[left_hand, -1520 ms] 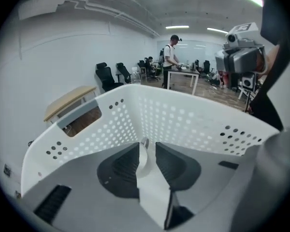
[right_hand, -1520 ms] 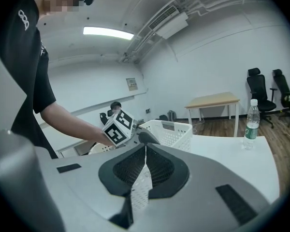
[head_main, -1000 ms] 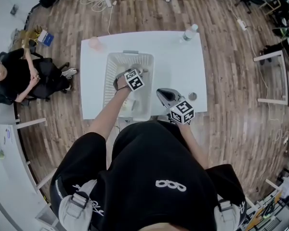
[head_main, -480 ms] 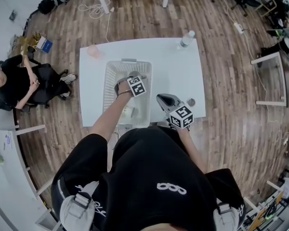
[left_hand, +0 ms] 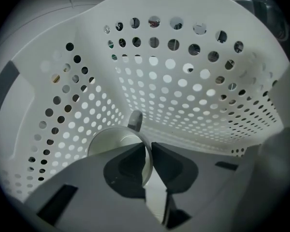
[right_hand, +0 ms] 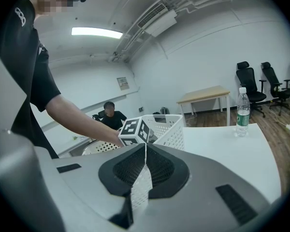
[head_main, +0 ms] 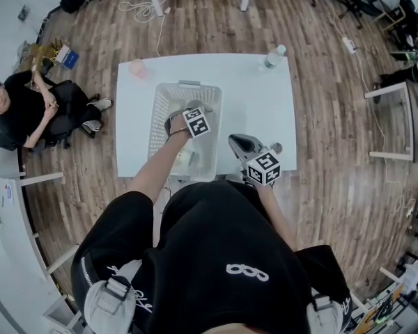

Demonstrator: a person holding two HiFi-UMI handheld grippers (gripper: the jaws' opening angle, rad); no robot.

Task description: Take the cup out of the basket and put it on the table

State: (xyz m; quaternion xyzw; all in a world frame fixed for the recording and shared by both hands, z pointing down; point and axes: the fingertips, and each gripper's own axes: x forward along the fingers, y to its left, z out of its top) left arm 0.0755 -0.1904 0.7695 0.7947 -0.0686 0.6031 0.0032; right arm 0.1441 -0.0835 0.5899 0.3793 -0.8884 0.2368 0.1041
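left gripper [left_hand: 148, 145] just clamped onto the cup [left_hand: 117, 137] rim in the basket [left_hand: 183, 91] (right gripper [right_hand: 145, 147] is pressed together, empty), so lift straight up.

I can read no words anywhere. My shirt [head_main: 216, 235] bears a white looped logo [head_main: 247, 270]. The bottle [right_hand: 241, 111] has a green label, and the wall notice [right_hand: 122, 83] is too small to read.

The cup [left_hand: 114, 142] sits in the basket [head_main: 160, 117] on the table [head_main: 254, 96].
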